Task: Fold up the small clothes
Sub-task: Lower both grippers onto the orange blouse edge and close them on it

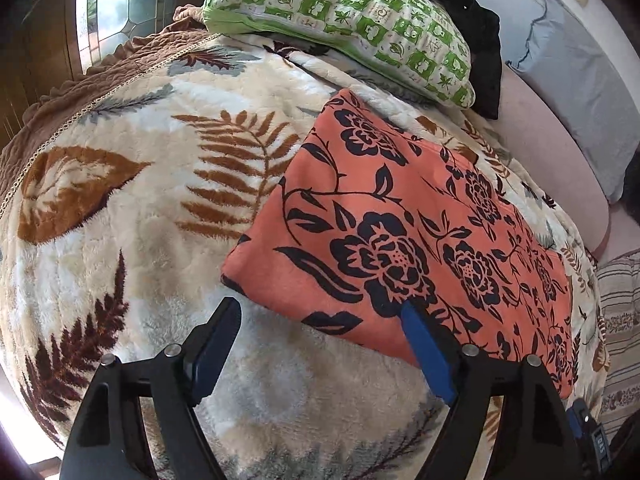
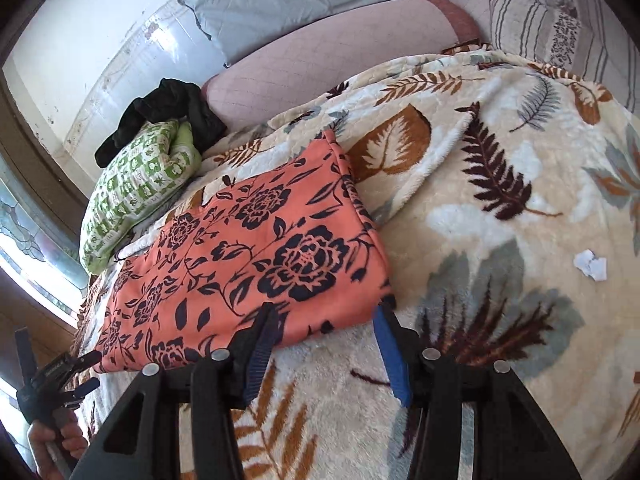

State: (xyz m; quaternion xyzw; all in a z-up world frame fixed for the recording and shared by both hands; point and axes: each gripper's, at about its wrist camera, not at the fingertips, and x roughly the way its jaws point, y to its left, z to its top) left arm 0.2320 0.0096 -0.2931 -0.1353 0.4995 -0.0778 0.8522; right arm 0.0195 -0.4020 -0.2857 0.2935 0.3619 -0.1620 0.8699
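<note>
- Left wrist view: the orange floral garment [image 1: 404, 224] lies flat, folded into a long rectangle on the leaf-print blanket [image 1: 132, 208]. Its long axis runs from the green pillow [image 1: 340, 28] at the bed's head toward the near edge. The left gripper [image 1: 320, 312] is spread over its near corner, one finger on the cloth, nothing pinched.
- Right wrist view: the right gripper [image 2: 326, 316] straddles the garment's [image 2: 248, 248] other near corner, jaws apart and not pressing.
</note>
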